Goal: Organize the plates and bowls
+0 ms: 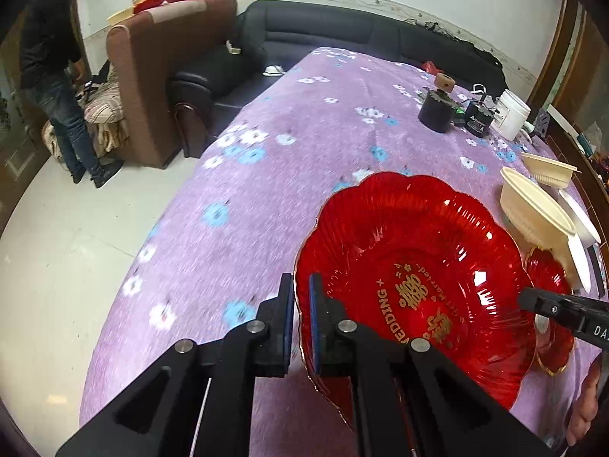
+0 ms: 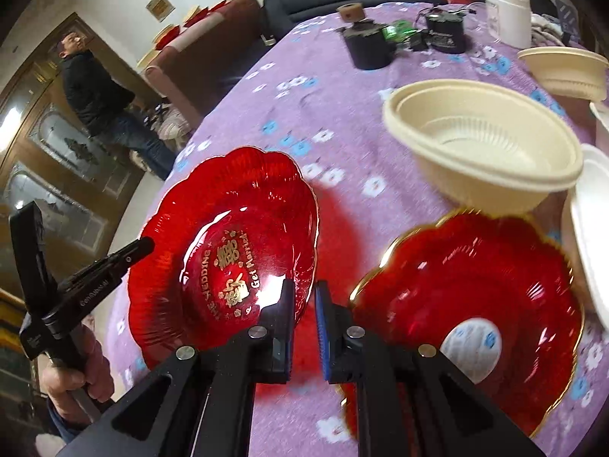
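Note:
My left gripper (image 1: 301, 289) is shut on the rim of a red scalloped plate with gold wedding lettering (image 1: 415, 282) and holds it tilted above the purple tablecloth; the plate also shows in the right wrist view (image 2: 228, 251). My right gripper (image 2: 304, 297) has its jaws a little apart, around the right rim of that plate; whether they pinch it is unclear. A second red plate with a gold rim and a white sticker (image 2: 468, 316) lies on the cloth to the right. Cream bowls nested together (image 2: 483, 144) stand behind it, another cream bowl (image 2: 563, 68) farther back.
The table's purple flowered cloth (image 1: 289, 175) bears a black pot (image 1: 437, 112), a black box (image 1: 477, 118) and a white jar (image 1: 510, 114) at the far end. White dishes (image 2: 593, 236) lie at the right. A sofa (image 1: 323, 34) and a standing man (image 2: 99, 95) are beyond.

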`<state>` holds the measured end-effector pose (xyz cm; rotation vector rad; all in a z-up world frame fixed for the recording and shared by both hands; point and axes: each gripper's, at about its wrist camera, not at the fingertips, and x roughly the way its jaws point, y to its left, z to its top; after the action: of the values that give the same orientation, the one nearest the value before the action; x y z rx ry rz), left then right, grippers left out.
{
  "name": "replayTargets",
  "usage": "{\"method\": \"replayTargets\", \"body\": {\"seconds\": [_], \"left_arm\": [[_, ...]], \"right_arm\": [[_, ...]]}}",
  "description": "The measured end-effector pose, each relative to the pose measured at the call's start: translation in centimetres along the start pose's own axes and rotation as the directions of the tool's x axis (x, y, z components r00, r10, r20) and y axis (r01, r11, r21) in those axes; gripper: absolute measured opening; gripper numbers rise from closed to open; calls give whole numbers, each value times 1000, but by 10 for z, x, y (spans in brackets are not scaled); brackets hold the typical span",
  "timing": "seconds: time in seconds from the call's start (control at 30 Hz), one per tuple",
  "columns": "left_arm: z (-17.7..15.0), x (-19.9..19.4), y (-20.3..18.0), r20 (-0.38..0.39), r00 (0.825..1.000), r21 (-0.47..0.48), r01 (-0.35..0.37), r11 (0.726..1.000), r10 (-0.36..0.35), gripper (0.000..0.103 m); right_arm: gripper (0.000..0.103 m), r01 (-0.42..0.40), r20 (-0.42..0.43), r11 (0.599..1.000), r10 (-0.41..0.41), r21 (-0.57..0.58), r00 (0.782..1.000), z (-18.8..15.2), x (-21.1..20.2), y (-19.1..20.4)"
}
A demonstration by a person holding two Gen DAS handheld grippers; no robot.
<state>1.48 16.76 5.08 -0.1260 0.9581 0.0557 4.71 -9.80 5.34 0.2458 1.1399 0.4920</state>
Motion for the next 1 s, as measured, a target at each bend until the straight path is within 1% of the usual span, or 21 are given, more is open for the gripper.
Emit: {"method": "replayTargets", "body": {"seconds": [0.3, 0.5, 0.83, 0.87, 1.0], "left_arm": [[-30, -19, 13, 17, 1000, -31, -24, 999, 24, 7], [-34, -21, 10, 34, 999, -32, -42, 999, 43, 7], [-38, -23, 13, 45, 998, -55, -36, 998, 39, 8], [-39, -23, 13, 45, 998, -56, -34, 998, 37, 10], [-39, -25, 13, 46, 998, -57, -28, 998, 31, 12]], "right_arm": [[12, -25, -13, 999, 25, -44, 1000, -25, -2, 16], [13, -19, -6, 998, 19, -57, 1000, -29, -2, 17], [14, -7, 13, 997, 8, -75, 1000, -32, -4, 19], [14, -6, 14, 997, 7, -76, 1000, -33, -4, 19], [14, -8, 12, 997, 9, -76, 1000, -34, -5, 19]]}}
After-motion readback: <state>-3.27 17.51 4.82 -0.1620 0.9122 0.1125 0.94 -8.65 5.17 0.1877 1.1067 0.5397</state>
